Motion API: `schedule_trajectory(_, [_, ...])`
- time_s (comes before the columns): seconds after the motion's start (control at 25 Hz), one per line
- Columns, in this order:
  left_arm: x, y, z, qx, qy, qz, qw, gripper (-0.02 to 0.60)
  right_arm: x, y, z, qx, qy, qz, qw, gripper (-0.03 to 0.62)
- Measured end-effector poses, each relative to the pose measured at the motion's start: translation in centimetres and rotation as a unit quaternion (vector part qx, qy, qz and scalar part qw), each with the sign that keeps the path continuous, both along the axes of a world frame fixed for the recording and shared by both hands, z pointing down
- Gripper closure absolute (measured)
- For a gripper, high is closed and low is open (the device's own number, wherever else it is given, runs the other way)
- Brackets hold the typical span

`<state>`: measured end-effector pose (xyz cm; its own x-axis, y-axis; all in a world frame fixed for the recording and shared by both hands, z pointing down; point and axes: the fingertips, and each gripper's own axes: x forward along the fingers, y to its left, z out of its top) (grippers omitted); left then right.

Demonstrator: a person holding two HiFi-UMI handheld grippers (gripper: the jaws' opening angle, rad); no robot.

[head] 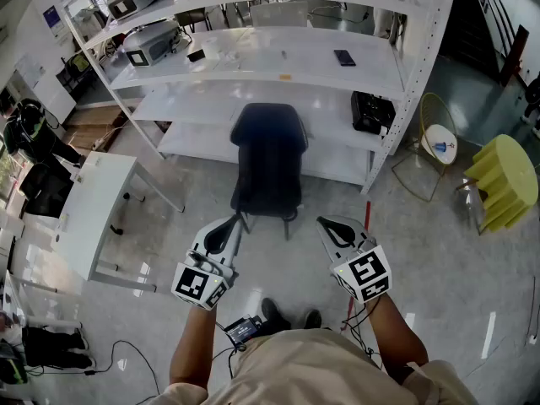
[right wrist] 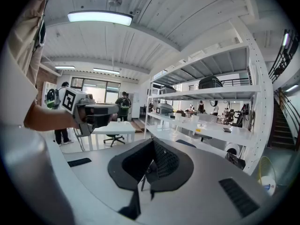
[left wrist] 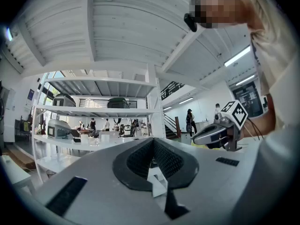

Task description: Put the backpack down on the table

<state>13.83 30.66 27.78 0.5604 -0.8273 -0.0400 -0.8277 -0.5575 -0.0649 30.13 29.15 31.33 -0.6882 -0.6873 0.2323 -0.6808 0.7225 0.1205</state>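
Fingers (left wrist: pixel 165 159) of the left gripper (head: pixel 236 222) are pressed together with nothing between them, and the right gripper (head: pixel 326 224) is likewise closed and empty. The person holds both out in front of the body, side by side and well apart, above a grey floor. Ahead of them stands a dark chair (head: pixel 268 160), set against a white shelf rack (head: pixel 253 78). A black backpack (head: pixel 372 112) sits on a low shelf of that rack, close to its right upright and far from either gripper. A white table (head: pixel 94 202) stands off to the left, apart from the rack. A yellow stool (head: pixel 504 182) is at the far right.
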Motion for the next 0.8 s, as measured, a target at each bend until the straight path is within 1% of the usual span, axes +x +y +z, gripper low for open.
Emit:
schedule_trajectory(0.48, [-1.7, -1.5, 0.7, -0.006, 0.005, 0.004, 1.0, 0.568, -1.5, -1.5, 0.4, -0.003, 0.0, 0.011, 1.0, 0.569])
schedule_trajectory(0.8, [-3.4, -3.2, 1.6, -0.014, 0.008, 0.011, 0.9998, 0.568, -3.0, -3.2, 0.7, -0.007, -0.021, 0.024, 0.999, 0.568])
